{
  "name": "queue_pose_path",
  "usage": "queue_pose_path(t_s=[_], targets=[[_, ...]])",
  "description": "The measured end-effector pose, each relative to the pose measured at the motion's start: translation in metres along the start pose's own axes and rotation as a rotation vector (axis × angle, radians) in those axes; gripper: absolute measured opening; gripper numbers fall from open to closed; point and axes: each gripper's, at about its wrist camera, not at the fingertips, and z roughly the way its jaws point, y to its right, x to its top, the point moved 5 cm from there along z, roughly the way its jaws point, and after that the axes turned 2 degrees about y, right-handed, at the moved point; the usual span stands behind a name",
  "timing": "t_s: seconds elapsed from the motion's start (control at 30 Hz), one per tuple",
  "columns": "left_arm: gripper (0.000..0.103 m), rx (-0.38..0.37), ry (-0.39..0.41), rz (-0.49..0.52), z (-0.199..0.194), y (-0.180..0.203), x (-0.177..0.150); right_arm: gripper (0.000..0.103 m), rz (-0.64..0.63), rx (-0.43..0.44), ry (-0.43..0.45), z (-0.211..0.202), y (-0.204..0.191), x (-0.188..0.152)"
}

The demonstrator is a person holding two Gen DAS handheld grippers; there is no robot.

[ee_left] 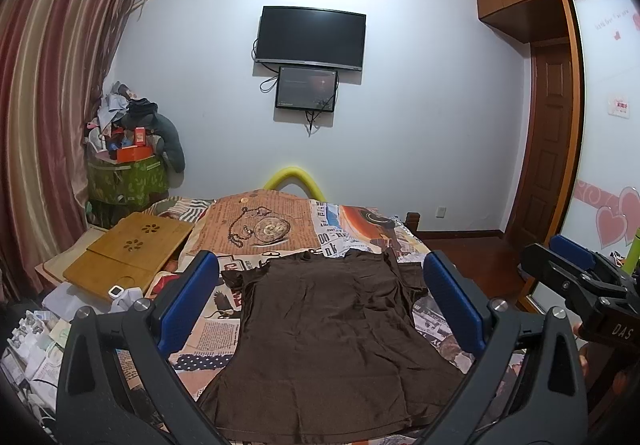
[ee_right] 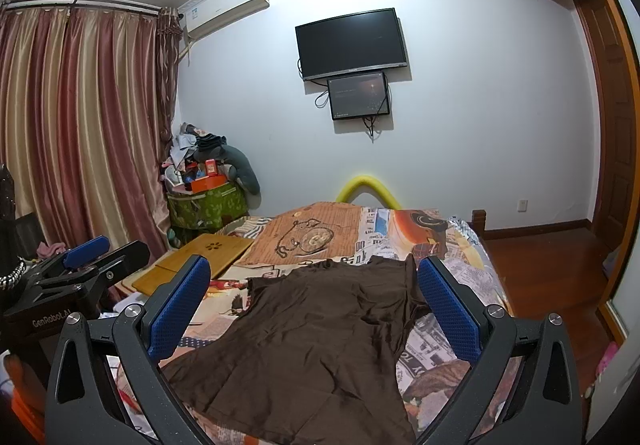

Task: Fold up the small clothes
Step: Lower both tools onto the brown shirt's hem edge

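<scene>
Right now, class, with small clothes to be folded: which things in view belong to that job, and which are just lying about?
For the job:
- brown top, spread flat on the bed
- left gripper, fingers open
- right gripper, fingers open

Lying about:
- wooden tray
- green bin of clutter
- TV
- small screen
- yellow tube

"DAS" is printed on the right gripper [ee_left: 576,265] body; "GenRobot.AI" is printed on the left gripper [ee_right: 92,251] body

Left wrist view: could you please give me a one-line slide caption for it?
Open left gripper hovers over a brown shirt spread flat on the patterned bedspread; the right gripper waits alongside.
</scene>
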Motion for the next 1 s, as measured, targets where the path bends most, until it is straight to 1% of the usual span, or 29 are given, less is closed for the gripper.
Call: queue_pose_path(t_s=[0.27,0.47,0.57,0.63,0.7,0.77,0.87,1.0], targets=[[0.103,0.020,-0.001,0.011,0.013,-0.001,-0.001,0.103,0.000,-0.011,-0.015,0.008,0.003,-0.003],[0.103,0.041,-0.069,0.000,0.055,-0.013,0.001,0.103,0.014,-0.045,-0.071,0.038,0.021,-0.011],[0.103,0.045,-0.137,-0.022,0.092,-0.026,-0.001,0.103,0.016,-0.069,-0.100,0.055,0.034,-0.015],[0.103,0.063,-0.176,-0.029,0.115,-0.036,-0.005,0.103,0.021,-0.083,-0.115,0.068,0.044,-0.016],[0.102,0.104,-0.211,-0.004,0.140,-0.048,-0.011,0.103,0.035,-0.099,-0.132,0.081,0.056,-0.017],[0.099,0.136,-0.251,0.019,0.167,-0.058,-0.020,0.103,0.042,-0.103,-0.147,0.090,0.065,-0.017],[0.099,0.140,-0.317,0.022,0.203,-0.072,-0.035,0.103,0.035,-0.147,-0.155,0.106,0.079,-0.019],[0.099,0.160,-0.405,0.032,0.246,-0.092,-0.054,0.103,0.037,-0.193,-0.209,0.135,0.105,-0.026]])
